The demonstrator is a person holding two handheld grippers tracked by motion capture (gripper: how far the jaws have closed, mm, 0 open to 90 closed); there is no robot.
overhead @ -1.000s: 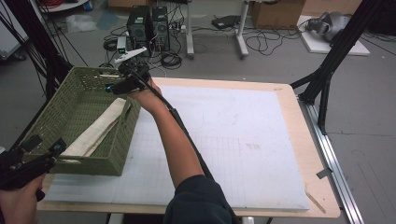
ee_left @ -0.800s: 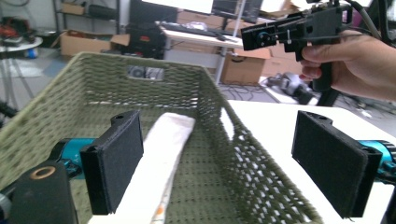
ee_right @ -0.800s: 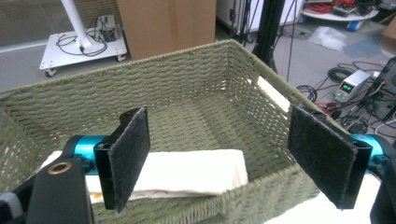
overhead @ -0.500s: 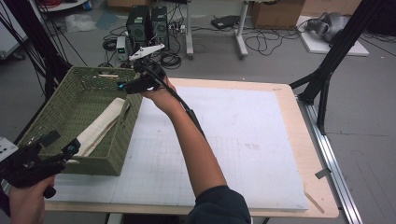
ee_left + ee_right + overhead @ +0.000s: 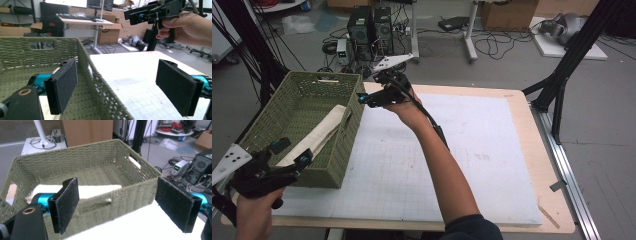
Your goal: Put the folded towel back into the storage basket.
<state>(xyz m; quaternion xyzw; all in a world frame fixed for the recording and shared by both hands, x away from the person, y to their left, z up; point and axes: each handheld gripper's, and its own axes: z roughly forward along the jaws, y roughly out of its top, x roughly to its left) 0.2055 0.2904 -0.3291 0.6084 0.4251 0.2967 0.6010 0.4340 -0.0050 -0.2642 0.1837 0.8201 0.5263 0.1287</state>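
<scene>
1. we saw the basket [image 5: 324, 150] sitting at the left edge of the white mat [image 5: 492, 165], its long side running away from us and its near corner close to the table's front edge.
2. our left gripper [image 5: 292, 152] hung at that near corner, jaws wide apart with nothing between them; in the left gripper view one jaw stood inside the basket wall [image 5: 100, 82] and the other over the mat.
3. our right gripper [image 5: 364, 97] was held in the air just beside the basket's far right rim, jaws also wide apart and empty, looking across at the basket [image 5: 82, 172].
4. right of the basket the mat lay open all the way to the wooden table border [image 5: 537, 150], with free room for both arms.
5. inside the basket lay a folded cream cloth [image 5: 319, 132], stretched lengthwise along the bottom near the right wall; the right gripper view showed it flat on the floor of the basket [image 5: 82, 191], with one end poking through the wall.
</scene>
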